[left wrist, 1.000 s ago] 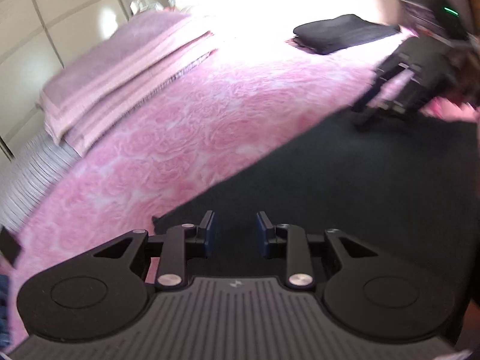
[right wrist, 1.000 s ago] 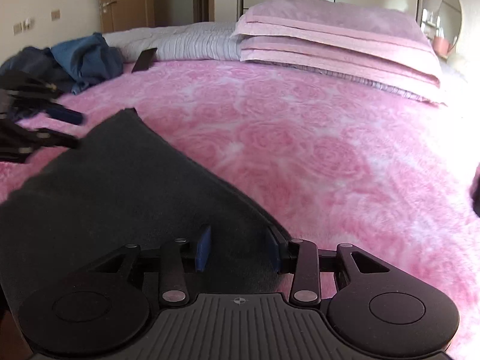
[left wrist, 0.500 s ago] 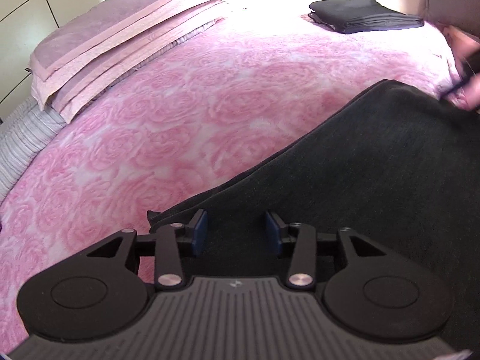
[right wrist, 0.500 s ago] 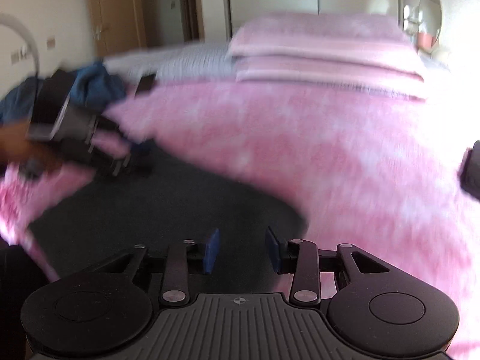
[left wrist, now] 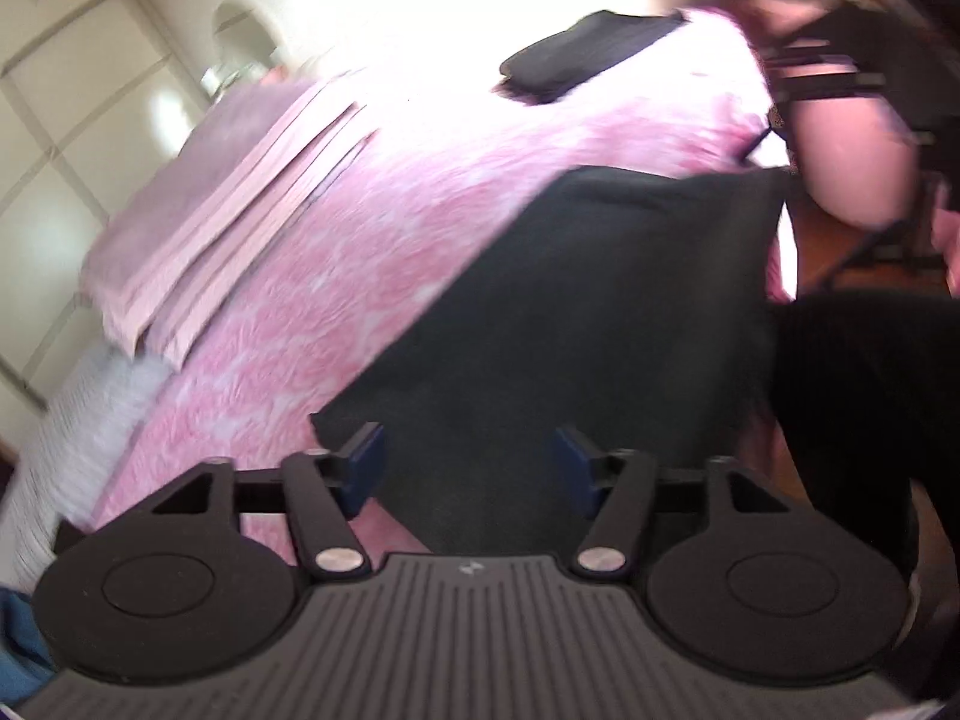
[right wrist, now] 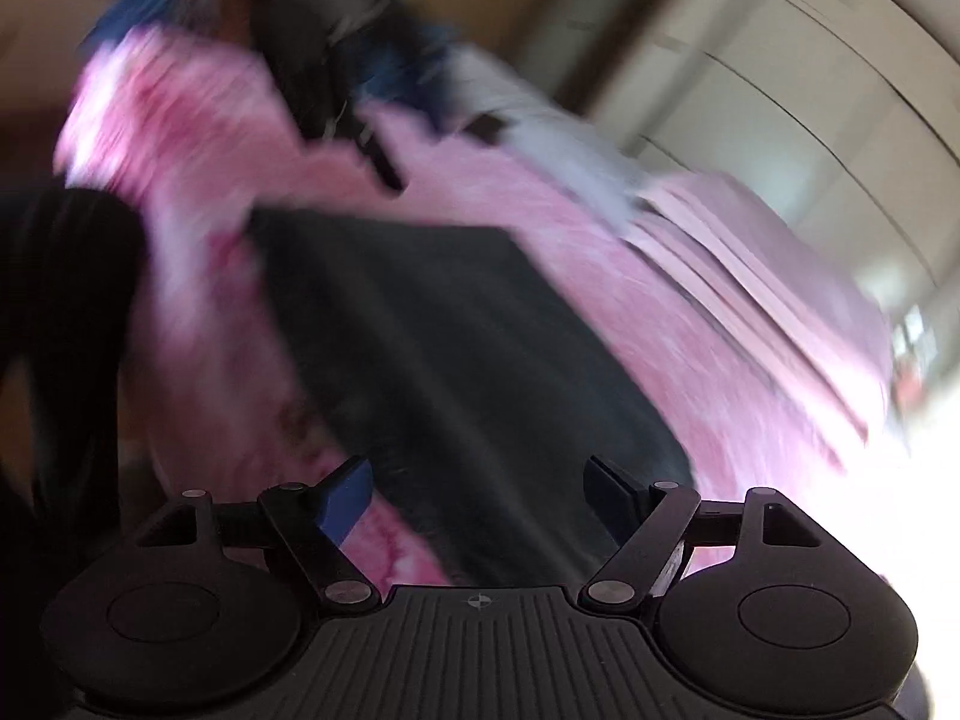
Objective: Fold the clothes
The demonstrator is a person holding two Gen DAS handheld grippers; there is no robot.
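Note:
A dark grey garment (left wrist: 576,324) lies flat on the pink rose-pattern bedspread (left wrist: 372,264), folded into a rough rectangle. My left gripper (left wrist: 465,468) hovers over its near edge, open, with nothing between its blue pads. In the right wrist view the same garment (right wrist: 456,354) spreads out ahead. My right gripper (right wrist: 480,495) is open above its near end and holds nothing. Both views are tilted and blurred by motion.
A folded black garment (left wrist: 585,57) rests at the far side of the bed. Stacked pink pillows (left wrist: 234,192) lie near the headboard. Blue clothes (right wrist: 396,69) are heaped at the bed's far corner. The person's dark trousers (left wrist: 870,420) stand at the bed's edge.
Both grippers have opened wider and swung away from the garment's edges, tilting sharply. The dark garment now lies as a narrower folded rectangle.

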